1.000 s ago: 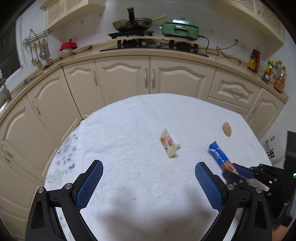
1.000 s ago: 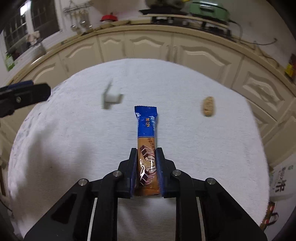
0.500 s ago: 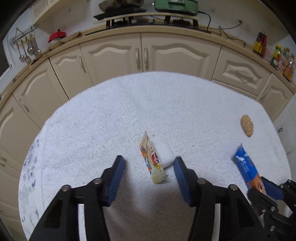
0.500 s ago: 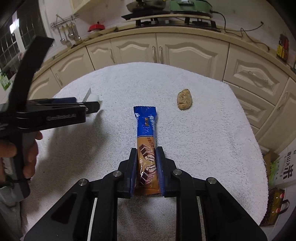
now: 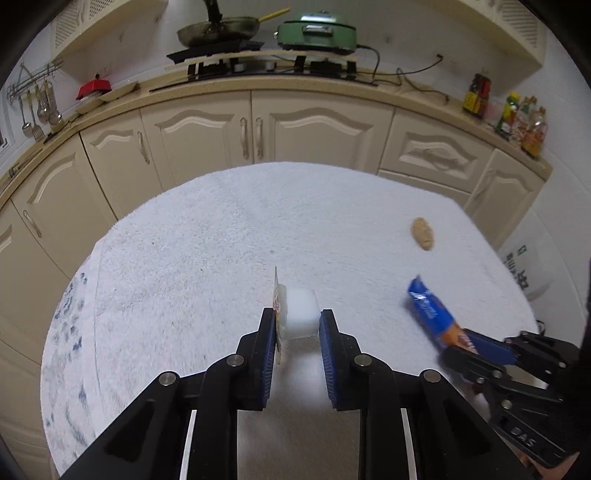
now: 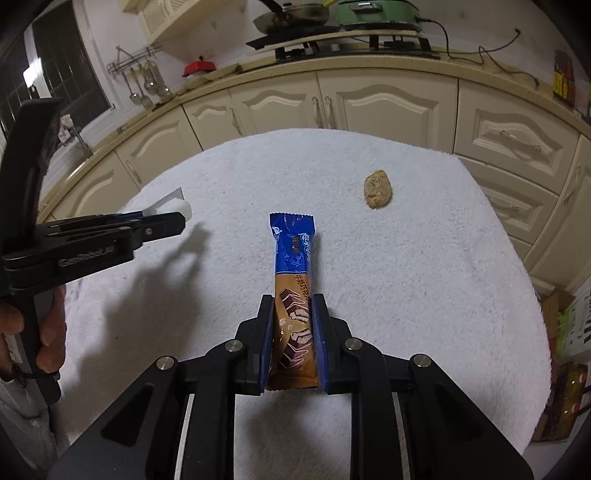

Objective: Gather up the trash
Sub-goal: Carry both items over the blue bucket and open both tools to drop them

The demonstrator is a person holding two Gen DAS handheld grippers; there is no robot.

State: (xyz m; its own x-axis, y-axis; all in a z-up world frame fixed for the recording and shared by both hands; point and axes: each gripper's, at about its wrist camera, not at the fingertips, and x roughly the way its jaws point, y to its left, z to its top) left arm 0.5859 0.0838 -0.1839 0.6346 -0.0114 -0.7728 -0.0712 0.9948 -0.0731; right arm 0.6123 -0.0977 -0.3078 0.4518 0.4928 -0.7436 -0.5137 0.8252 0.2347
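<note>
My left gripper [image 5: 297,318] is shut on a small white cup-like packet with a printed foil lid [image 5: 298,313], held just above the white towel-covered table [image 5: 207,258]. It also shows in the right wrist view [image 6: 173,206], in the left gripper [image 6: 162,223]. My right gripper [image 6: 293,306] is shut on a blue and brown snack bar wrapper [image 6: 293,266], which sticks out forward. That wrapper also shows in the left wrist view [image 5: 430,314], in the right gripper [image 5: 476,349]. A brown cookie-like lump [image 6: 377,189] lies on the table further right, also seen in the left wrist view [image 5: 423,233].
Cream kitchen cabinets [image 5: 258,129] curve behind the table, with a stove, a pan [image 5: 218,31] and a green cooker [image 5: 317,33] on the counter. Bottles [image 5: 521,118] stand at the counter's right end. Boxes and bags [image 6: 565,354] sit on the floor right of the table.
My left gripper went down to the white packet, closed on it and lifted it slightly. My right gripper kept hold of the snack wrapper.
</note>
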